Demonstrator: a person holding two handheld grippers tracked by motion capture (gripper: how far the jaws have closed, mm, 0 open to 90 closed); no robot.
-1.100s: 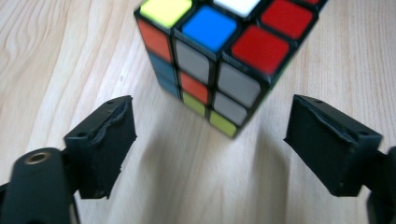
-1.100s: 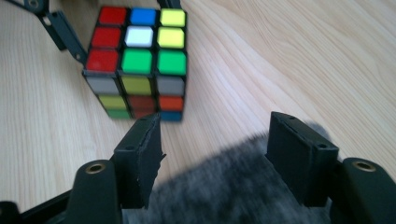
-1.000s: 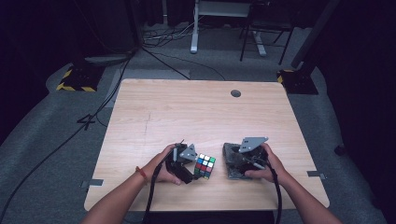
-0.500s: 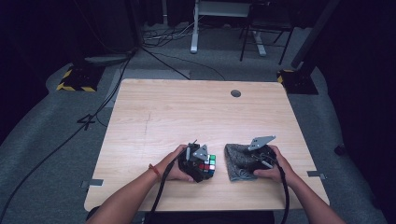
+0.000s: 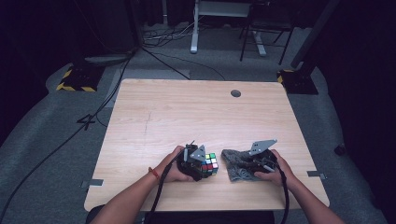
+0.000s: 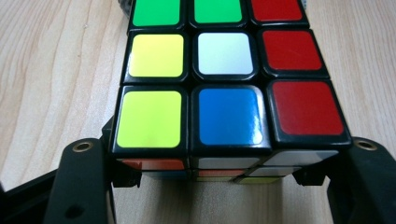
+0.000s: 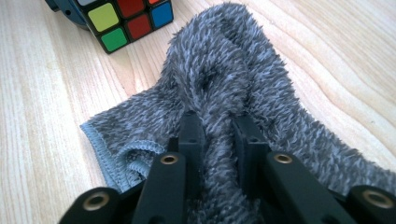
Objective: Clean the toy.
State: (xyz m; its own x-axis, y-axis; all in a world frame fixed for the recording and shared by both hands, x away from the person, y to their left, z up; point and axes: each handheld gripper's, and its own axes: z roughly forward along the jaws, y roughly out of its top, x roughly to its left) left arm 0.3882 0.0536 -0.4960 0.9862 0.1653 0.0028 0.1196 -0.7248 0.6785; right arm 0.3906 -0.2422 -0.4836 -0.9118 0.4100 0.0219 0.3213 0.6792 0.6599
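Note:
A scrambled colour cube (image 5: 211, 163) rests near the front edge of the wooden table (image 5: 187, 112). My left gripper (image 5: 204, 167) has just been closing and is now shut on it. In the left gripper view the black jaws press the cube (image 6: 224, 60) from both sides at my left gripper (image 6: 224, 173). To the right lies a grey fluffy cloth (image 5: 235, 169). My right gripper (image 5: 248, 167) has just been closing too, and it pinches a raised fold of the cloth (image 7: 224, 65) at my right gripper (image 7: 217, 135). The cube (image 7: 126, 18) lies just beyond the cloth.
A round cable hole (image 5: 236, 93) sits near the table's far edge. Behind the table are a dark floor with cables, white desk legs (image 5: 194, 28) and a yellow-black striped base (image 5: 74, 79). Both forearms come in from the bottom.
The left gripper slid right onto the cube and its jaws closed on it. The right gripper sank onto the cloth and closed, bunching a fold up between its jaws.

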